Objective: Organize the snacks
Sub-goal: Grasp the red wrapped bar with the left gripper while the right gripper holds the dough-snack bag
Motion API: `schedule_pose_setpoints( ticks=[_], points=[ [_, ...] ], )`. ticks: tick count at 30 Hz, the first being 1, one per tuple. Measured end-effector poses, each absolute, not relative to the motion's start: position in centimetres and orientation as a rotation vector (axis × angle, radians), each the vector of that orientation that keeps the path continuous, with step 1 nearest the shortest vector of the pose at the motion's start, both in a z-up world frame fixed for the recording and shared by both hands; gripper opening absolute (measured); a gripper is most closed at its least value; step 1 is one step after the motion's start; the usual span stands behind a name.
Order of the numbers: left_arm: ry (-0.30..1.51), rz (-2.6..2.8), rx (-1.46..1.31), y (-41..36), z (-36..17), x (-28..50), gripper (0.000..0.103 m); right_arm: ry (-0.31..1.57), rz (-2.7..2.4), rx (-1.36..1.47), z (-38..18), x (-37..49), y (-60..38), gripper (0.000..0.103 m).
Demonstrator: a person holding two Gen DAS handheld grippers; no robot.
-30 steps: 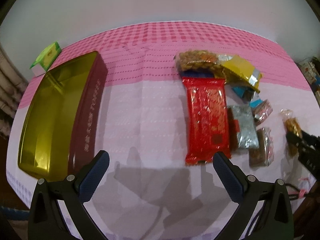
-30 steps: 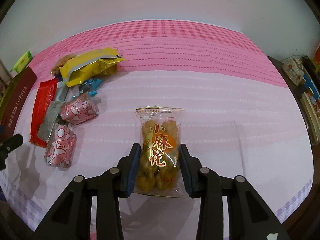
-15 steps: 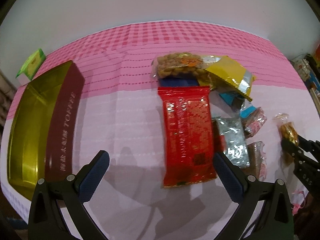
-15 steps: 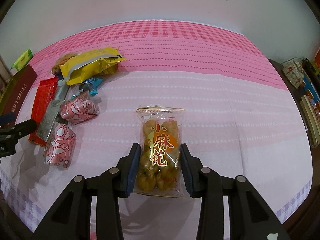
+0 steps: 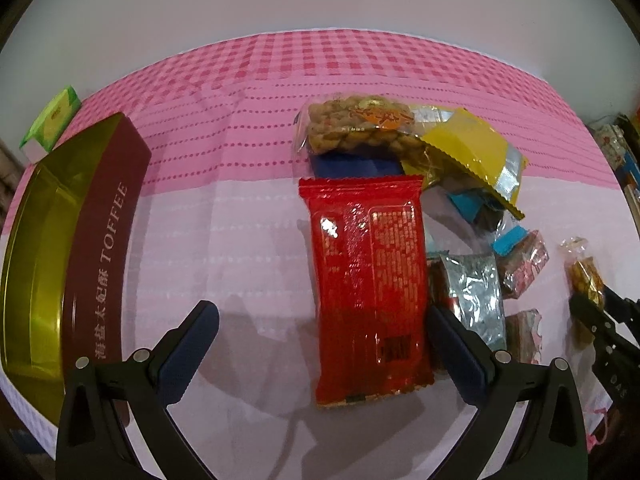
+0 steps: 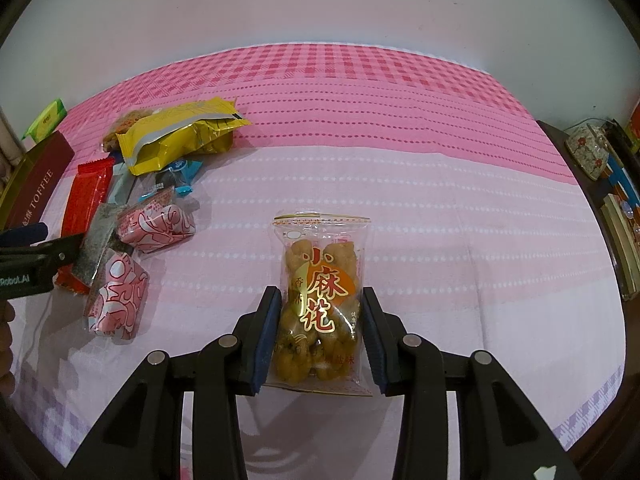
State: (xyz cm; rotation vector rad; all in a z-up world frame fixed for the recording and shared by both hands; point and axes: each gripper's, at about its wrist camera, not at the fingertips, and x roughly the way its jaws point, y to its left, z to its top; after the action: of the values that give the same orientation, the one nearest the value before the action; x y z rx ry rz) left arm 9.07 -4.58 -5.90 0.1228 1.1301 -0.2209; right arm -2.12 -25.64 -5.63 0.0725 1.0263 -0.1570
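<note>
My left gripper (image 5: 320,314) is open and hangs low over the pink cloth. A long red snack packet (image 5: 368,280) lies between its fingers, close to the right one. My right gripper (image 6: 320,296) is shut on a clear packet of fried dough twists (image 6: 320,292), its pads pressing both sides. That held packet (image 5: 584,276) also shows at the right edge of the left wrist view. An open dark red and gold toffee tin (image 5: 60,248) stands at the left.
Behind the red packet lie a clear bag of nuts (image 5: 356,128), a yellow packet (image 5: 468,152), a silver packet (image 5: 476,292) and two pink wrapped sweets (image 6: 156,224). A green box (image 5: 52,120) sits behind the tin. Shelves with clutter (image 6: 592,152) stand at the right.
My left gripper has moved right and lower, so the red packet now lies between its fingers. The right gripper and its packet have stayed put.
</note>
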Motion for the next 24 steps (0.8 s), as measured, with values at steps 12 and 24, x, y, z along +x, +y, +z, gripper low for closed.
schedule_pose_setpoints(
  ticks=[12,24],
  points=[
    [1.154,-0.285,0.051,-3.7,-5.8,8.8,0.070,1.026,-0.158,0.074,-5.5,-2.1,-25.7,0.038],
    [1.159,-0.294,0.060,-3.1,-5.3,8.2,0.048,1.026,-0.157,0.074,-5.6,-2.1,-25.7,0.038]
  ],
)
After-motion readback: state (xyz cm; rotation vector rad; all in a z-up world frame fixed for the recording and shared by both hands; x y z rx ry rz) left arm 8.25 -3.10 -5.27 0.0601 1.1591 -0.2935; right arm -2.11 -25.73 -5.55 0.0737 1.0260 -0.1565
